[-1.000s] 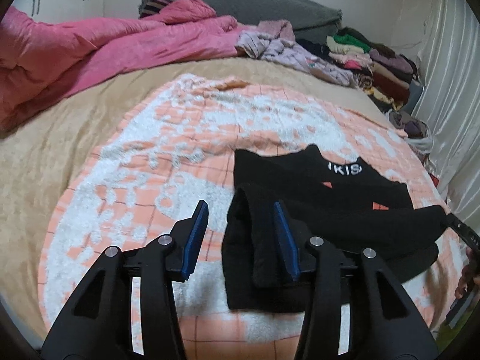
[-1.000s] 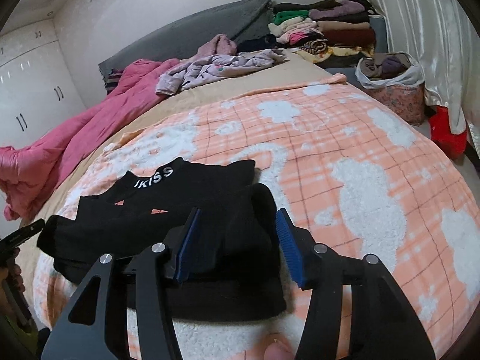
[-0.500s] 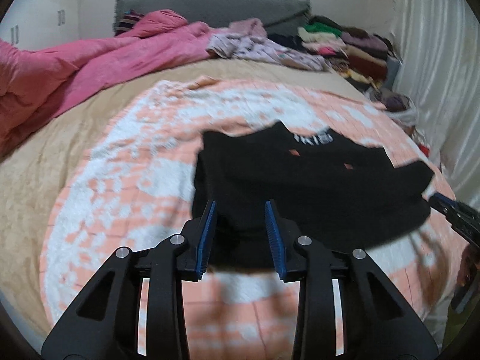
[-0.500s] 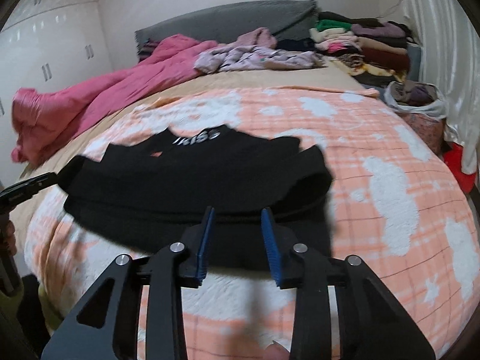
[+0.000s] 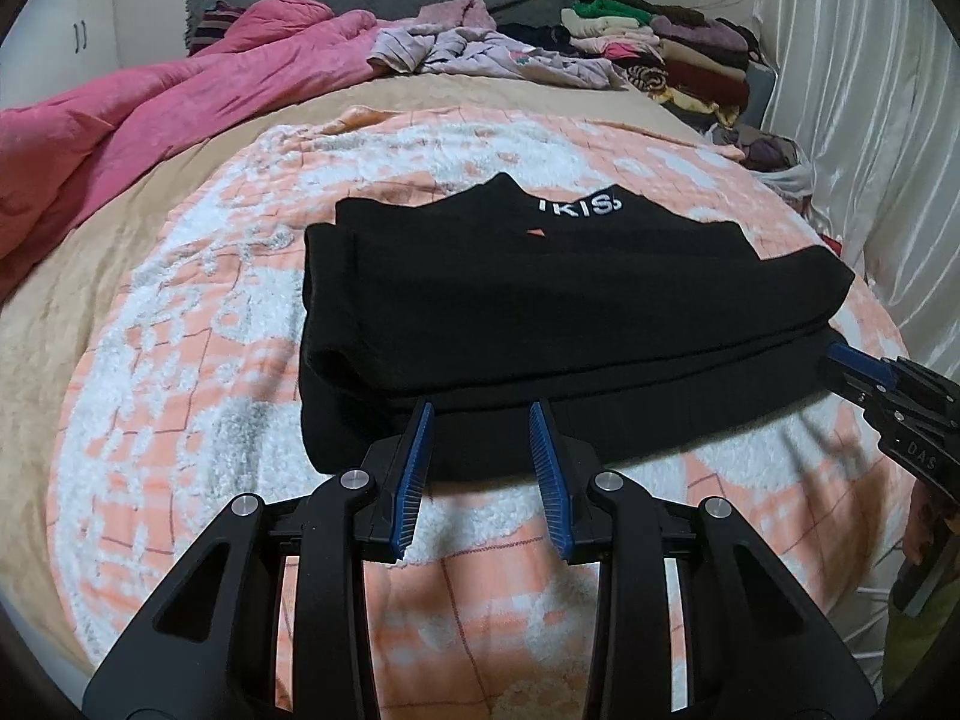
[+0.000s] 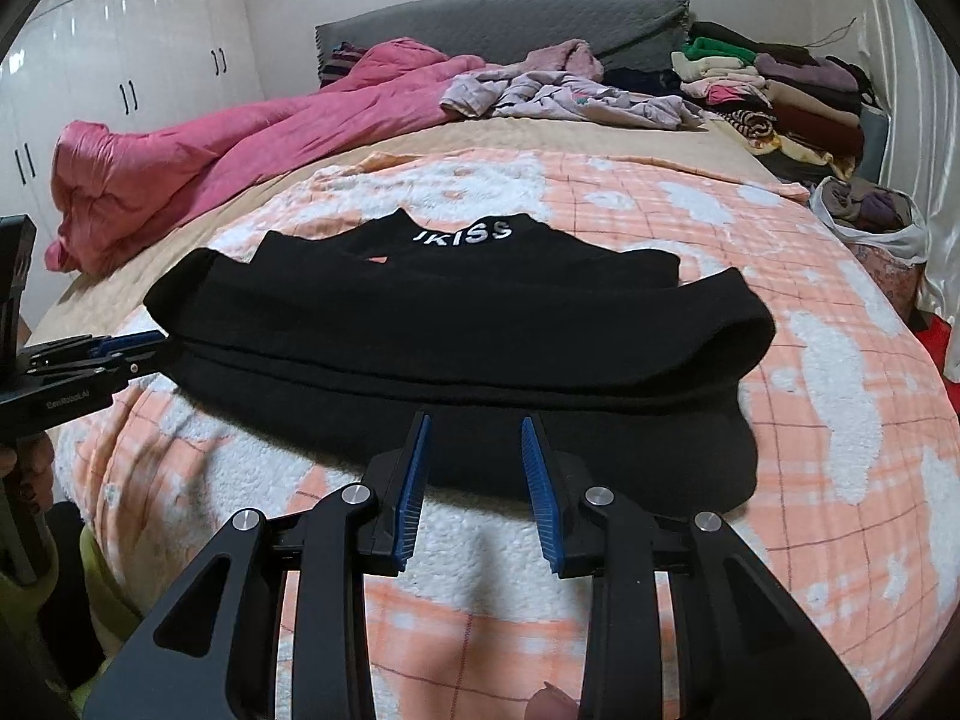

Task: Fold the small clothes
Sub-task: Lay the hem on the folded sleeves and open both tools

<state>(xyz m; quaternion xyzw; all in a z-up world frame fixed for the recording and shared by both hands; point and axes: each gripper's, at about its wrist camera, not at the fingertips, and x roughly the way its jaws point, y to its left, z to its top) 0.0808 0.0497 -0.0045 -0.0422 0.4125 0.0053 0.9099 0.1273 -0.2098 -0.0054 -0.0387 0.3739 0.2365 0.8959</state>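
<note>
Black garment [image 5: 540, 312] on peach-and-white blanket [image 5: 180, 396], bed [image 6: 540, 138], white wardrobe [image 6: 120, 60] behind; both grippers' jaws apart, empty

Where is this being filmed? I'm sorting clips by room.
Most likely a home bedroom: a bed with an orange-and-white blanket, a rumpled pink duvet, stacked clothes by the headboard, and white wardrobe doors.

A bed [image 6: 540, 138] with a tan cover carries an orange-and-white fleece blanket [image 6: 840, 420] ahead of the tool; on it lies a folded black garment [image 6: 456, 330]. Farther off, a pink quilt [image 6: 240, 144] and lilac clothes [image 6: 570, 96].
</note>
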